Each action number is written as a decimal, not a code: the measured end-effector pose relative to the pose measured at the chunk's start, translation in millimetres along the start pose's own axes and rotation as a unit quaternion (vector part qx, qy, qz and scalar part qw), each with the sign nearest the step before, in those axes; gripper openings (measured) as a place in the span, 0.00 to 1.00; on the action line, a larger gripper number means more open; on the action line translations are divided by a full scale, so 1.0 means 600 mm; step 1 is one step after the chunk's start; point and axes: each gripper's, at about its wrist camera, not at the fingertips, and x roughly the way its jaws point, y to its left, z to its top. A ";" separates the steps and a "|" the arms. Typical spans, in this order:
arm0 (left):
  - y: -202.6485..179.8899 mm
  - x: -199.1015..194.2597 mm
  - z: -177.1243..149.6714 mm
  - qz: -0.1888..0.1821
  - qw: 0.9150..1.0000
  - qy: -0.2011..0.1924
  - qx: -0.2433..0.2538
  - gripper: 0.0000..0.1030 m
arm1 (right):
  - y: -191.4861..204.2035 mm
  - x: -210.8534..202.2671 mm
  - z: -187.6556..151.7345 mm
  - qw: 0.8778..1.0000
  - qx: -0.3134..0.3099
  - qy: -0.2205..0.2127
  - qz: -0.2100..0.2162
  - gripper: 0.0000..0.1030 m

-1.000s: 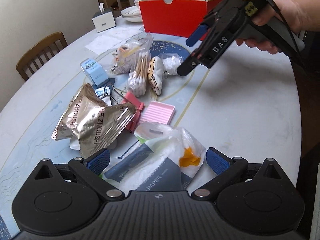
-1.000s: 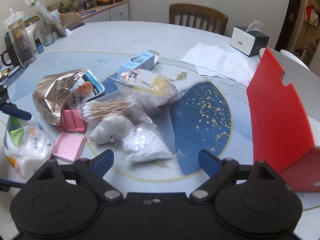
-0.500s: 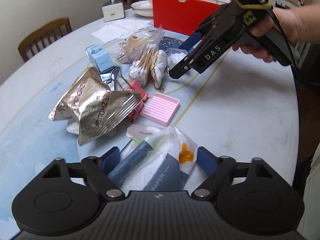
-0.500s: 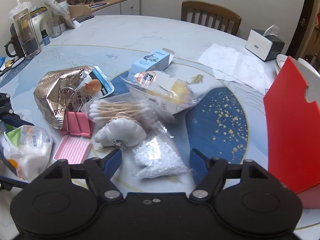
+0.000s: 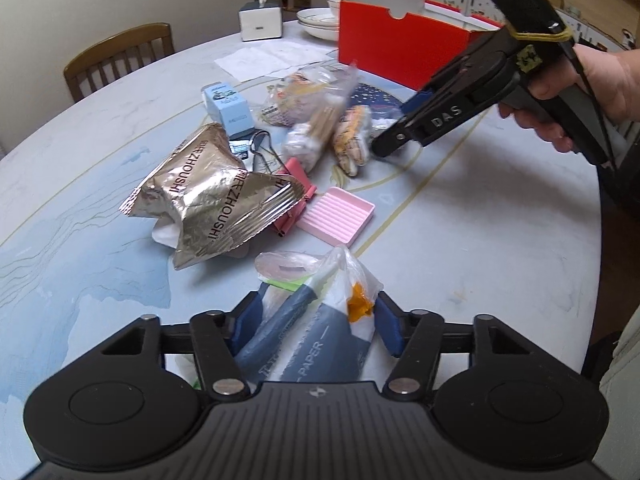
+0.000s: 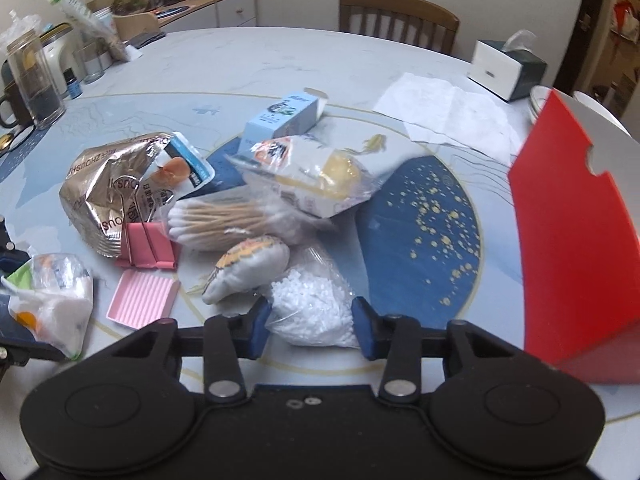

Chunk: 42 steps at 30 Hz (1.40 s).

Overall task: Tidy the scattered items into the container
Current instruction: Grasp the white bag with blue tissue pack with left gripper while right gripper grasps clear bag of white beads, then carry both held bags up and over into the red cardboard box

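Grasp step: my left gripper [image 5: 316, 326] is closing around the tissue pack [image 5: 320, 320] at lower centre, my right gripper [image 6: 308, 324] closing on the bead bag [image 6: 314, 308]; next, firm both holds and carry to the red box [image 6: 576, 248] at right.

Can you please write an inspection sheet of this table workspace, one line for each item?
Surface: round pale table with a blue gold-speckled centre.
Job's things: red box, open; foil bag, cotton swabs, pink tray, blue carton lie outside it.
Clutter: tissue box, paper sheets, bowls.
Grippers: left gripper closing around the tissue pack; right gripper closing around the bag of white beads.
Cables: nothing seen.
Surroundings: wooden chair, sideboard with jars.
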 end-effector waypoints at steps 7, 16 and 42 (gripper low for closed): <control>-0.001 -0.005 0.003 0.017 0.999 0.001 -0.029 0.46 | -0.017 -0.026 -0.021 1.000 0.029 0.002 -0.004 0.33; -0.011 -0.011 0.013 0.048 0.996 0.003 -0.073 0.38 | -0.040 -0.063 -0.041 0.999 0.037 -0.003 0.006 0.29; -0.145 -0.034 0.185 0.074 0.990 -0.043 -0.109 0.37 | -0.176 -0.230 -0.044 0.992 0.085 -0.067 0.061 0.29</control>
